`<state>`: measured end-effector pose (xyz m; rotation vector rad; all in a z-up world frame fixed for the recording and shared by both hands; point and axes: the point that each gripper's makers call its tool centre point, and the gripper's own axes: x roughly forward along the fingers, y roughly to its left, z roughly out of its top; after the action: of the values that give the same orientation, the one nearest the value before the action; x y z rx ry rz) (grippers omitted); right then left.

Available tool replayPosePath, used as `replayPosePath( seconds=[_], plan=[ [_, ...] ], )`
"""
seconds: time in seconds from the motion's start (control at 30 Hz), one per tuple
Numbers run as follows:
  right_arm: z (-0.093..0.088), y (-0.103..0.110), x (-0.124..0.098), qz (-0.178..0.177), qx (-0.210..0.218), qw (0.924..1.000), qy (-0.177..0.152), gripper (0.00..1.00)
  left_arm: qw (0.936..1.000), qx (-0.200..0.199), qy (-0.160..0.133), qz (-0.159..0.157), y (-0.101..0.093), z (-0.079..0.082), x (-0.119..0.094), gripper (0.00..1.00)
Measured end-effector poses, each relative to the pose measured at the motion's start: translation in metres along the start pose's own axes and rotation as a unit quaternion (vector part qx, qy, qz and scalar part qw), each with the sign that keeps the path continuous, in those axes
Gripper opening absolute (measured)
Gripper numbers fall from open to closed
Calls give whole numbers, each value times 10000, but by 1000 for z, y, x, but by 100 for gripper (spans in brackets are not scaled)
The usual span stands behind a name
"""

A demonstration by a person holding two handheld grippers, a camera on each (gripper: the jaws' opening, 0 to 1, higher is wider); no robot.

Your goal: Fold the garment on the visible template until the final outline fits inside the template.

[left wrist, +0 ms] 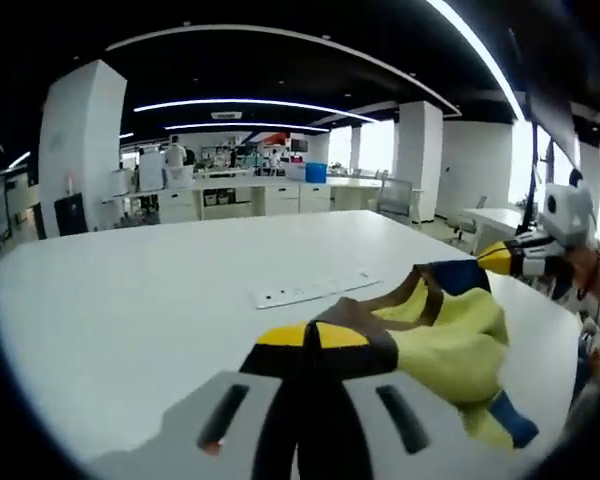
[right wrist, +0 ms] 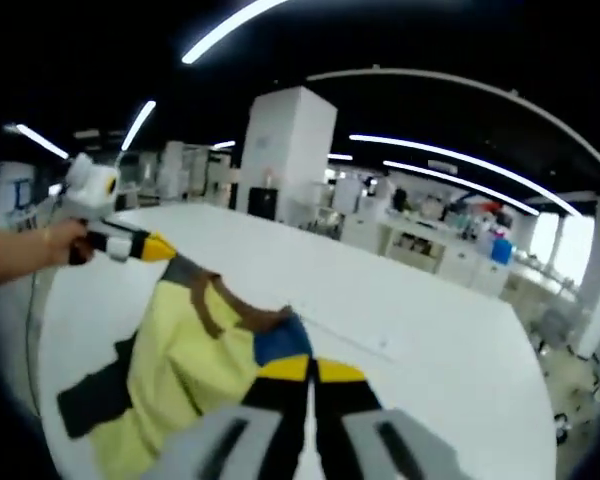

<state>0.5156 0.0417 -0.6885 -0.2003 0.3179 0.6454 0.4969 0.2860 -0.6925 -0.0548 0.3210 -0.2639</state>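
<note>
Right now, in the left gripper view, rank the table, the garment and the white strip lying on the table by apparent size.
1. Table
2. Garment, though being near the camera enlarges it
3. White strip, clearly smallest

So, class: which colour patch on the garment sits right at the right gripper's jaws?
The blue patch, beside the brown collar; the black patches lie farther down the yellow garment.

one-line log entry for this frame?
left gripper: shut on garment | right gripper: shut on garment | garment: lifted between both over white table | fold: not yet done
</note>
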Motion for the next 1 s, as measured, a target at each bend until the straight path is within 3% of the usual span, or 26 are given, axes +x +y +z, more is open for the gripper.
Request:
replayPosePath(
  seconds=[0.3, 0.4, 0.47, 0.57, 0.63, 0.7, 0.83, 1.0],
  plan=[
    [-17, -22, 33, -219, 554, 9982, 113, 0, 9995, -101, 0, 302, 12, -8, 47, 0],
    [-22, -33, 44, -368, 600, 9974, 136, 0, 9978, -564, 75, 329, 9, -18, 58, 0],
    [-29, -35, 49, -424, 722, 9964, 163, 0, 9984, -307, 238, 410, 16, -26, 71, 0],
    [-41, -42, 62, -455, 744, 9957, 301, 0, 9977, -491, 267, 371, 10, -34, 77, 0],
    [-48, -44, 68, -503, 756, 9953, 350, 0, 9969, -596, 290, 423, 16, -41, 86, 0],
    [-57, -48, 74, -753, 671, 9939, 437, 0, 9969, -486, 344, 516, 18, -50, 92, 0],
    [-77, -53, 90, -879, 723, 9915, 636, 0, 9954, -603, 510, 543, 26, -68, 107, 0],
    [-92, -56, 103, -964, 827, 9889, 766, 0, 9948, -464, 648, 627, 33, -83, 118, 0]
  ],
)
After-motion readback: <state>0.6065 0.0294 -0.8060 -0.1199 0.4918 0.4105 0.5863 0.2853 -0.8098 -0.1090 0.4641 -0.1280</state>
